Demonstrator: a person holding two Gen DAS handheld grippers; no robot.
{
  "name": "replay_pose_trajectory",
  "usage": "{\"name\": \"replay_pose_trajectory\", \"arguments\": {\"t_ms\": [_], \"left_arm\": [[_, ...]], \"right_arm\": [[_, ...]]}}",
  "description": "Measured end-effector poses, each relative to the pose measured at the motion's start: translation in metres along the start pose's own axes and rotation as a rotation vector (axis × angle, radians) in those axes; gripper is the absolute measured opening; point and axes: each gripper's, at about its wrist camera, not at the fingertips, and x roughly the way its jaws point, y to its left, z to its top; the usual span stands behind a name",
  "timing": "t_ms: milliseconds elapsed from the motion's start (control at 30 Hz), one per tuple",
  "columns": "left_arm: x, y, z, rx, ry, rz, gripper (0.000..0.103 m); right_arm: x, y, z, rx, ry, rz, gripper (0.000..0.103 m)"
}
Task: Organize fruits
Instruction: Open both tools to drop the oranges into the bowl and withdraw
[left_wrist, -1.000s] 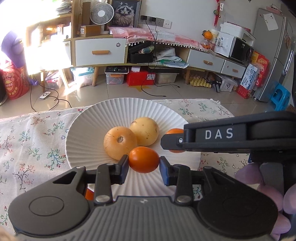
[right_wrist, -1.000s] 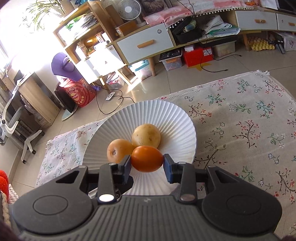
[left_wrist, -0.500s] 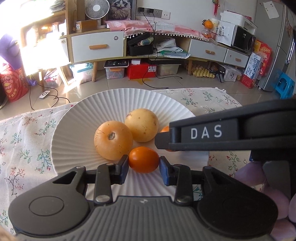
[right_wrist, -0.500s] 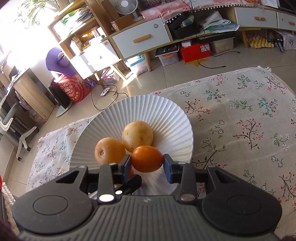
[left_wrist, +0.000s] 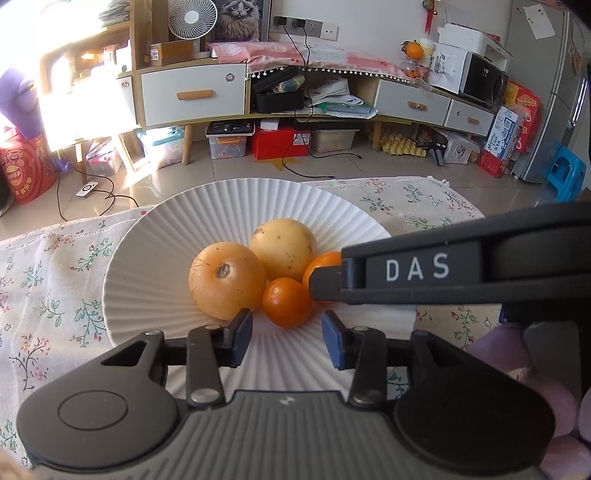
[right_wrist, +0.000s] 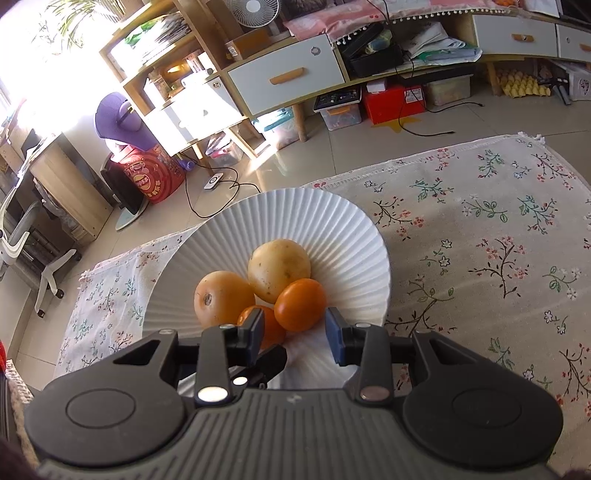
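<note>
A white ribbed plate (left_wrist: 147, 280) (right_wrist: 351, 236) on a floral cloth holds two large yellow fruits (left_wrist: 226, 284) (left_wrist: 283, 248) and two small orange fruits. My left gripper (left_wrist: 287, 338) is open; one orange fruit (left_wrist: 287, 302) lies on the plate just beyond its fingers. My right gripper (right_wrist: 295, 334) is open too, and the other orange fruit (right_wrist: 300, 304) rests on the plate between its fingertips. In the left wrist view the right gripper's body crosses from the right and hides most of that fruit (left_wrist: 321, 264).
The floral cloth (right_wrist: 480, 240) spreads to the right of the plate and to its left (left_wrist: 44, 280). Beyond the table edge lie a tiled floor, a low cabinet (left_wrist: 192, 92) and storage boxes.
Both grippers have opened and let go of their orange fruits, which now lie on the plate beside the yellow ones. Both grippers have drawn back slightly.
</note>
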Motion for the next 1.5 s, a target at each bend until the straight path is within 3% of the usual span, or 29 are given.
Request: {"name": "replay_pose_trajectory", "arguments": {"t_ms": [100, 467, 733, 967, 1200, 1500], "left_arm": [[-0.003, -0.003, 0.0, 0.014, -0.006, -0.002, 0.025], [-0.025, -0.007, -0.002, 0.042, -0.012, -0.015, 0.047], [-0.048, -0.005, -0.008, 0.037, -0.014, -0.025, 0.057], [-0.068, -0.001, -0.018, 0.044, -0.003, -0.028, 0.067], [-0.088, 0.017, -0.033, 0.012, 0.008, -0.032, 0.078], [-0.105, 0.043, -0.054, 0.035, 0.008, 0.025, 0.079]], "right_arm": [[-0.005, -0.001, 0.002, 0.005, -0.005, 0.008, 0.042], [-0.028, 0.002, 0.005, -0.013, -0.018, 0.027, 0.059], [-0.043, 0.005, -0.001, -0.036, -0.014, 0.025, 0.07], [-0.058, 0.008, -0.011, -0.057, -0.009, 0.023, 0.088], [-0.071, 0.011, -0.02, -0.085, -0.007, 0.014, 0.094], [-0.081, 0.018, -0.04, -0.182, 0.005, -0.002, 0.097]]}}
